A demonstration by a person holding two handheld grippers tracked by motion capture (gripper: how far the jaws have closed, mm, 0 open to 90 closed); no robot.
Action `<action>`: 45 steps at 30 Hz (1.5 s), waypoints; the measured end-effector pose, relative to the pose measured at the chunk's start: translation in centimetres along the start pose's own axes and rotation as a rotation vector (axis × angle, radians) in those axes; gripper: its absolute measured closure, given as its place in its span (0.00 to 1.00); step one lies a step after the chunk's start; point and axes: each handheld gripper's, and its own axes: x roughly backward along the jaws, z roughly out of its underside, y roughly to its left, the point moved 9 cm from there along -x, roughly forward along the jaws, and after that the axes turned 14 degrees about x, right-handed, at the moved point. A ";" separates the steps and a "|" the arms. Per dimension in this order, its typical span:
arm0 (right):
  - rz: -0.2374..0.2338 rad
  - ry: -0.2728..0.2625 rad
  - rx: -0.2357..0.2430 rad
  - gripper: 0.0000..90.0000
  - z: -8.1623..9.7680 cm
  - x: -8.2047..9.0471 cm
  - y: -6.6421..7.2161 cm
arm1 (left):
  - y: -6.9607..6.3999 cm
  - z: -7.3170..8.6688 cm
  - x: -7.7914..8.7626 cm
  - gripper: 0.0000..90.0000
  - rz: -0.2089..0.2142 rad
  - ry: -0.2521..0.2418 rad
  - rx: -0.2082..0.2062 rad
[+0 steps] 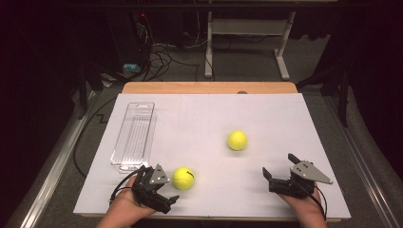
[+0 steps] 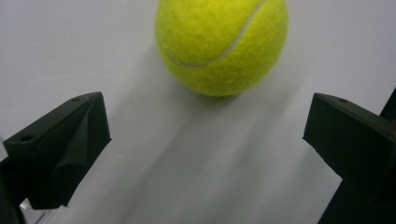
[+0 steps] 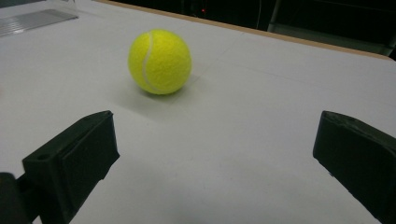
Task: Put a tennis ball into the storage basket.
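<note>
Two yellow-green balls sit on a white sheet that covers a wooden bench. The near ball lies close to the front edge, left of the middle, just beside the left gripper; in the left gripper view this ball shows fuzzy felt and a pale curved seam, casts a soft shadow toward the camera, and lies just ahead of the gap between the two black jaws, touching neither. The left gripper has its jaws spread wide with bare sheet between them. The far ball rests near the middle of the sheet, well apart from both grippers. In the right gripper view the same ball stands ahead and a little to the left, its white seam running down its face. The right gripper sits near the front right corner, held by a hand, and its jaws are likewise wide apart around nothing. A clear tray lies lengthwise along the left edge, its near end just beyond the left gripper. Past the far edge are a dark floor, cables and a white frame.
</note>
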 end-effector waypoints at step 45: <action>-0.012 -0.025 -0.017 0.00 -0.1 0.8 -0.2 | -0.3 -3.4 0.6 0.01 0.012 0.357 0.044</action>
